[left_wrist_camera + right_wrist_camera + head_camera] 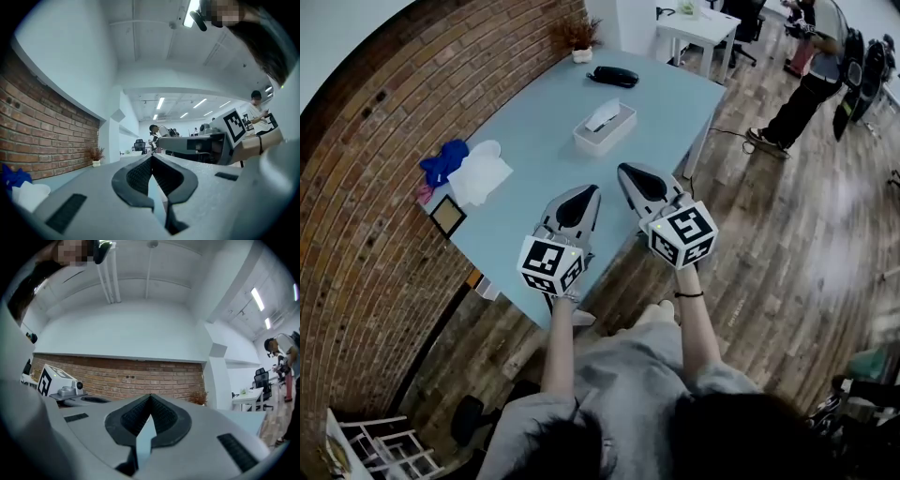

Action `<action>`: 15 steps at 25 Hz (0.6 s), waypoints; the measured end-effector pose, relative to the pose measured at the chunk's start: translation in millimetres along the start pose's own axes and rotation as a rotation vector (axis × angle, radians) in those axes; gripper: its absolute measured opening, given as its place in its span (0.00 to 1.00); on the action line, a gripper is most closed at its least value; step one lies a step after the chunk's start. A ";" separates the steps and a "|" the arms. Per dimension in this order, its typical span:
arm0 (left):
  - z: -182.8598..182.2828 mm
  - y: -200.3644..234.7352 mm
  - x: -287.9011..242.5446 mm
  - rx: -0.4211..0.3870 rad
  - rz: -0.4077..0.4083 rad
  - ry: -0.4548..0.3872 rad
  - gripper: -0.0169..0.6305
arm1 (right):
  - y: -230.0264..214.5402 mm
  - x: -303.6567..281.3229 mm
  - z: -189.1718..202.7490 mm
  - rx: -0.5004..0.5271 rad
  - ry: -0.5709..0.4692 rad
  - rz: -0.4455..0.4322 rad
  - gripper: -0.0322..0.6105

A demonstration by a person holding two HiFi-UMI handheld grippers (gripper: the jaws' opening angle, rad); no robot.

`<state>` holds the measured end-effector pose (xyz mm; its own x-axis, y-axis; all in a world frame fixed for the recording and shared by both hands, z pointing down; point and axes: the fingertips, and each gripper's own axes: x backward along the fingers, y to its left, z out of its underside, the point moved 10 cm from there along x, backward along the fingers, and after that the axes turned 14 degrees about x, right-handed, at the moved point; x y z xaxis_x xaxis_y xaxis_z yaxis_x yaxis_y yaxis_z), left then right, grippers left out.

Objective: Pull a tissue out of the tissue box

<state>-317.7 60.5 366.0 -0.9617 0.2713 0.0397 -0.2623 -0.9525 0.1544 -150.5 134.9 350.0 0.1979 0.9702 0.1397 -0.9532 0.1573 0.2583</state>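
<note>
Blue table bears one tissue box; left gripper, right gripper closed.

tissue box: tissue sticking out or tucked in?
Sticking out: a white tissue rises from the top of the white rectangular tissue box in the head view.

Pale blue table carries tissue box, cloths, black object, plant.

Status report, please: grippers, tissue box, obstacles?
Both shut, empty: left gripper, right gripper, short of tissue box. Its tissue sticks up, untouched. Nothing in the way.
</note>
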 end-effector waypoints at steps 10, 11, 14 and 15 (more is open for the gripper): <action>5.2 5.1 -60.5 -0.020 -0.106 0.043 0.03 | -60.7 -20.7 12.3 0.063 0.017 -0.059 0.05; 5.8 4.9 -68.0 -0.020 -0.112 0.046 0.03 | -68.7 -22.5 14.1 0.063 0.019 -0.066 0.05; 7.1 3.0 -90.3 -0.028 -0.131 0.036 0.03 | -91.4 -27.1 20.4 0.062 0.022 -0.091 0.05; 7.2 2.5 -97.2 -0.030 -0.137 0.027 0.03 | -98.1 -28.7 22.5 0.061 0.022 -0.102 0.05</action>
<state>-224.4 32.8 369.6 -0.9184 0.3955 -0.0065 -0.3931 -0.9107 0.1268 -57.5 87.5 342.2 0.2874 0.9537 0.0891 -0.9126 0.2444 0.3278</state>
